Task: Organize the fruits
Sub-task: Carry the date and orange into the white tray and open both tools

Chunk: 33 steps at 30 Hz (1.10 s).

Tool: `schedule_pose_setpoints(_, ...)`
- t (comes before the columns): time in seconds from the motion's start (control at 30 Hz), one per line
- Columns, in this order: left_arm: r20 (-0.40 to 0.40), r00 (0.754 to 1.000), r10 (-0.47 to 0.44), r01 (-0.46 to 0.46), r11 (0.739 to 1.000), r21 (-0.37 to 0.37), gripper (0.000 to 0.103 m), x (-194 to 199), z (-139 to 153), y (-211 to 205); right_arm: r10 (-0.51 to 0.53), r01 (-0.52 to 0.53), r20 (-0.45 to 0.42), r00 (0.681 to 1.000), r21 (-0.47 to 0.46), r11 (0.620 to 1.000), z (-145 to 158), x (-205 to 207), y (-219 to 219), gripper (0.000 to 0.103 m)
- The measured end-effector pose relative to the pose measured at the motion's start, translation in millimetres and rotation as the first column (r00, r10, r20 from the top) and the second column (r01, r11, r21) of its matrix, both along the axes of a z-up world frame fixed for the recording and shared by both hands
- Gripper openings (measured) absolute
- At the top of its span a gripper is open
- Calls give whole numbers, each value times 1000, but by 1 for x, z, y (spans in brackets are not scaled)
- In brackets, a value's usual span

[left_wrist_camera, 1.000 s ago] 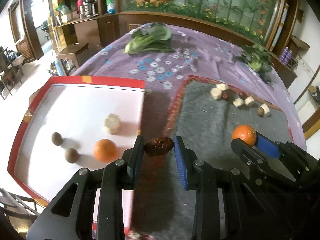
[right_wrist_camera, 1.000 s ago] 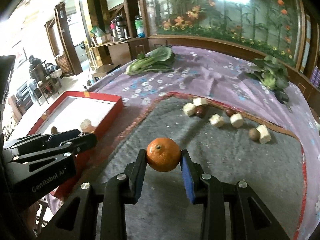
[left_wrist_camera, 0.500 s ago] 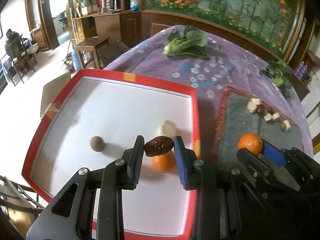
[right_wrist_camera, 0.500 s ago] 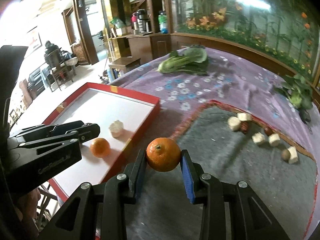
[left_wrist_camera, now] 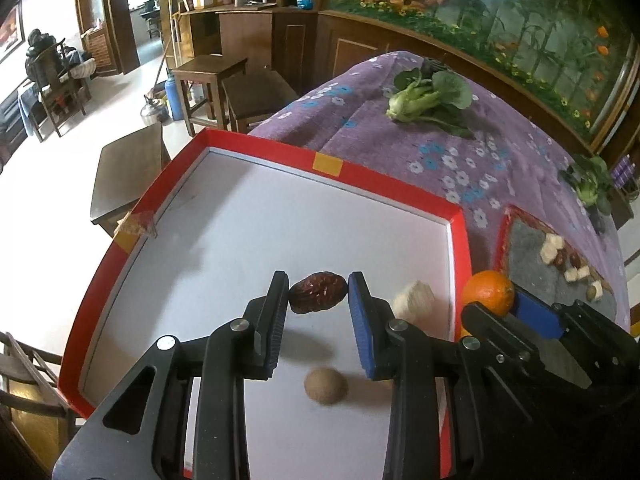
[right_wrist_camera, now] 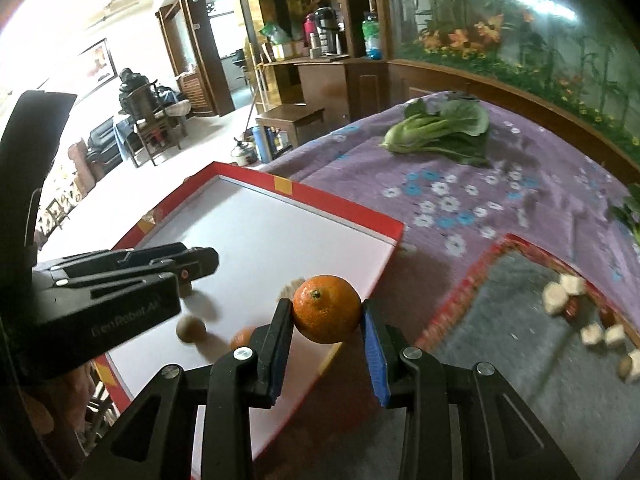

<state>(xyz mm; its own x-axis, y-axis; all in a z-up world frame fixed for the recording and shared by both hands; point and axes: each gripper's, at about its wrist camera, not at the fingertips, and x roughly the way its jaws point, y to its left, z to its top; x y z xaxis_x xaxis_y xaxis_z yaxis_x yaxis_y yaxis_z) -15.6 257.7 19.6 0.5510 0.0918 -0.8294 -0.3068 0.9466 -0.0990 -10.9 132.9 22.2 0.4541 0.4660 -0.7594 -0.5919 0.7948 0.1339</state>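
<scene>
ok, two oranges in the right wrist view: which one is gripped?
The bigger, full-view orange, pinched between the right gripper's pads above the tray's edge. The other orange lies loose in the tray, half hidden behind a finger.

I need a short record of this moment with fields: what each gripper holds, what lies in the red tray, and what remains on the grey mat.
left gripper: shut on dried red date, above the tray
right gripper: shut on orange, near the tray's edge
red tray: small brown fruit, pale chunk, second orange
grey mat: several pale chunks and small dark fruits, too blurred to count
</scene>
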Motion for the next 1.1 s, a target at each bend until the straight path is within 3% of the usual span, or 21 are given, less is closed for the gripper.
schedule_pose_setpoints(0.43,-48,998,38,-38,999,0,30,28,-15,15,34,-36,-53,998,-43,998,-22,56,44,33)
schedule_pose_setpoints(0.77,-92,994,51,-51,999,5,31,33,-27,12,28,-30,-127,991,-7,1000,-38,66,39,37)
schedule_pose_setpoints(0.83,-91,995,51,-50,999,8,35,32,-28,11,26,-25,-125,992,13,1000,-35,64,34,40)
schedule_pose_setpoints(0.97,-70,995,70,-69,997,23,54,27,-23,10,17,-14,-88,996,31,999,-22,54,24,41)
schedule_pose_setpoints(1.1,-32,996,81,-80,996,48,55,18,-11,6,6,-3,-62,998,44,999,-11,41,12,43)
